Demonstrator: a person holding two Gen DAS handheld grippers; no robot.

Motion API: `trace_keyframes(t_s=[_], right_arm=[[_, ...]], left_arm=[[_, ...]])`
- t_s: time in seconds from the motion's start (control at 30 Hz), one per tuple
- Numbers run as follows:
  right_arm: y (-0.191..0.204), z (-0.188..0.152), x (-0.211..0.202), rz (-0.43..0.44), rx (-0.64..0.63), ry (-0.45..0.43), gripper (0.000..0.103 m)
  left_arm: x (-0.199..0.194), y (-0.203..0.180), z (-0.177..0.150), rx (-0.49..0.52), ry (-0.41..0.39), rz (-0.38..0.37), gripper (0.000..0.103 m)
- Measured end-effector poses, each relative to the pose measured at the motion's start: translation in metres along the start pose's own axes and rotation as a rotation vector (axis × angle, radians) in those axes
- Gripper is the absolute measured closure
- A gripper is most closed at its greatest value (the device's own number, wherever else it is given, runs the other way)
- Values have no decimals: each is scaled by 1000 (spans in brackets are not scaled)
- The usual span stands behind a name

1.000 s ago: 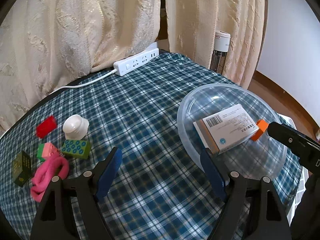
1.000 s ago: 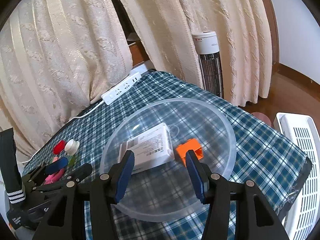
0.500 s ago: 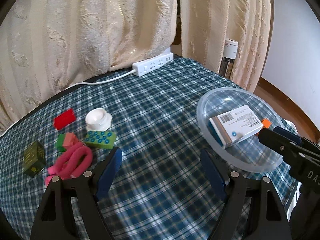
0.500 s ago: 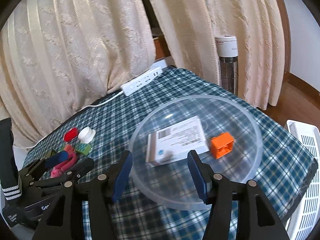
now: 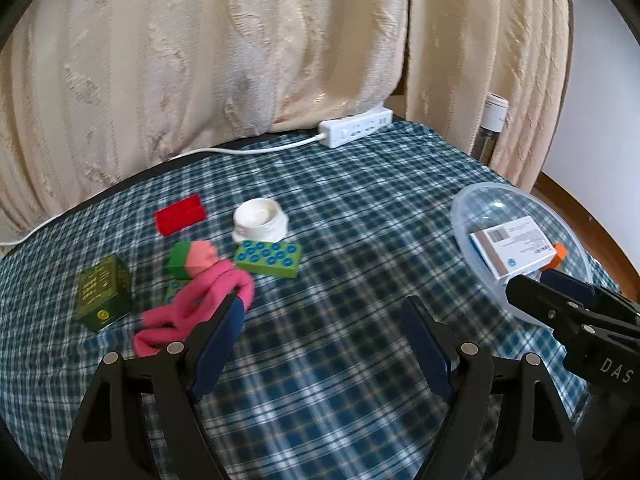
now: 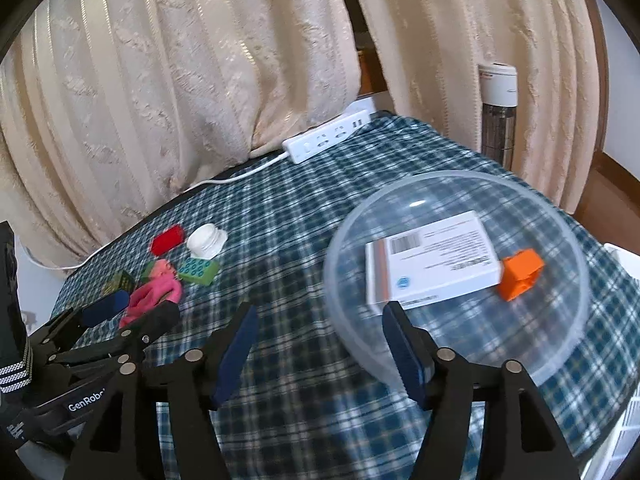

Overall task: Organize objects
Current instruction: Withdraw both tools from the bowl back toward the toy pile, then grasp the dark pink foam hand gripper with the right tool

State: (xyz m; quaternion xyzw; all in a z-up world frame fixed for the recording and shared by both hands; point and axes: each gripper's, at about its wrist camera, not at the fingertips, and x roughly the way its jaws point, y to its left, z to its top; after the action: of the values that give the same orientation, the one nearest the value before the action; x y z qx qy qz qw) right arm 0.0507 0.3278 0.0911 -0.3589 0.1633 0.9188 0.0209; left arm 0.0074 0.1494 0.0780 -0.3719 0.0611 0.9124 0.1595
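A clear plastic bowl [image 6: 576,320] sits at the table's right and holds a white box [image 6: 436,260] and an orange block [image 6: 522,274]; it also shows in the left wrist view [image 5: 464,220]. At the left lie a red brick [image 5: 181,214], a white cap [image 5: 260,225], a green studded brick [image 5: 269,259], a green-and-pink block [image 5: 192,260], a pink cloth [image 5: 200,304] and a dark green box [image 5: 105,293]. My left gripper [image 5: 322,340] is open and empty, just right of the pink cloth. My right gripper [image 6: 320,348] is open and empty at the bowl's near left rim.
A white power strip [image 5: 354,132] with its cable lies at the table's far edge against cream curtains [image 5: 240,48]. A tower heater [image 6: 498,116] stands behind the table on the right. A white slatted crate [image 6: 624,432] is at the right edge.
Both grippers have pulled back and swung left. The toy cluster has come toward the centre of the left view, and the bowl has shifted right in both views. Both stay open.
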Motion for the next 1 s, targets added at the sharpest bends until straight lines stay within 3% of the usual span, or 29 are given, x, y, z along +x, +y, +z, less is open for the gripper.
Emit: trace_keyframes(t_s=[0.23,0.37,1.0], right_arm=[[20,-3,17,35,-13,53,32],[30,-5,23,52,-21,64,19],[70,-6,53,91,-91,123,19]], left_arm=[[-1,29,-6,-41,9,25,21],[-2,47,-11,-66,13,45,21],[11,127,-30,-200,65,140,21]])
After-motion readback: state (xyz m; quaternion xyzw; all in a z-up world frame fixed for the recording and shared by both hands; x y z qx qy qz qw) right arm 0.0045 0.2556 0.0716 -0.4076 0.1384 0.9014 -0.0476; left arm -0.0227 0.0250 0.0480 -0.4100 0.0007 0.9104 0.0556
